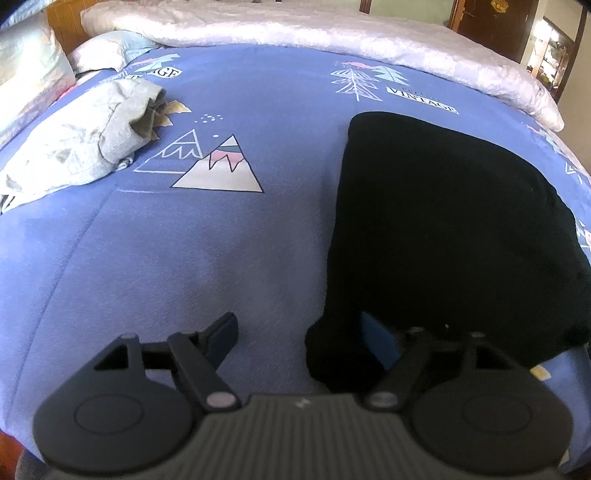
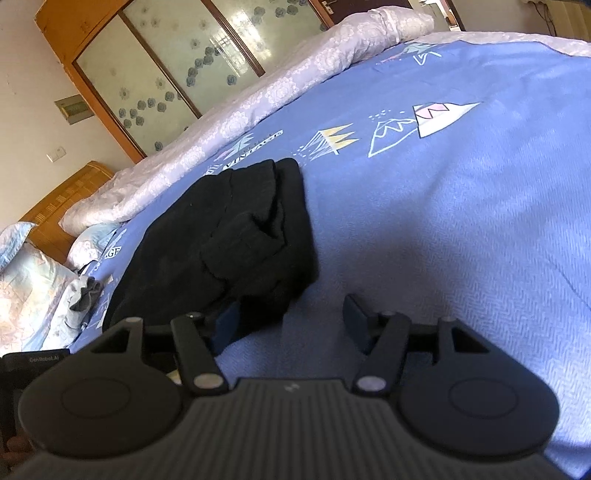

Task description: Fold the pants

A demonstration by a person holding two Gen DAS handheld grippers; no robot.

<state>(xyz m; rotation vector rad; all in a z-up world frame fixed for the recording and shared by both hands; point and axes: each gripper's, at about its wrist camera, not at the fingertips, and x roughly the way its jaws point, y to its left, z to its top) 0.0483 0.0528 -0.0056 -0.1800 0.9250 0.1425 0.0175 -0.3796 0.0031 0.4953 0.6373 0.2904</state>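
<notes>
With the black pants lying folded mid-bed on the blue bedsheet, the left gripper and right gripper stand wide and empty at the near hem, suggesting release; next, withdraw or regrasp.

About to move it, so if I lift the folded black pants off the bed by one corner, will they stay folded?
Probably not. The black pants show soft, slumped creases, so they likely droop and unfold. The thick layers suggest some weight, and they lie loose on the blue bedspread.

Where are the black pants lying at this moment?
The black pants lie folded on the blue bedspread, right half of the left wrist view, near the white quilt; the grey garment lies far left.
</notes>
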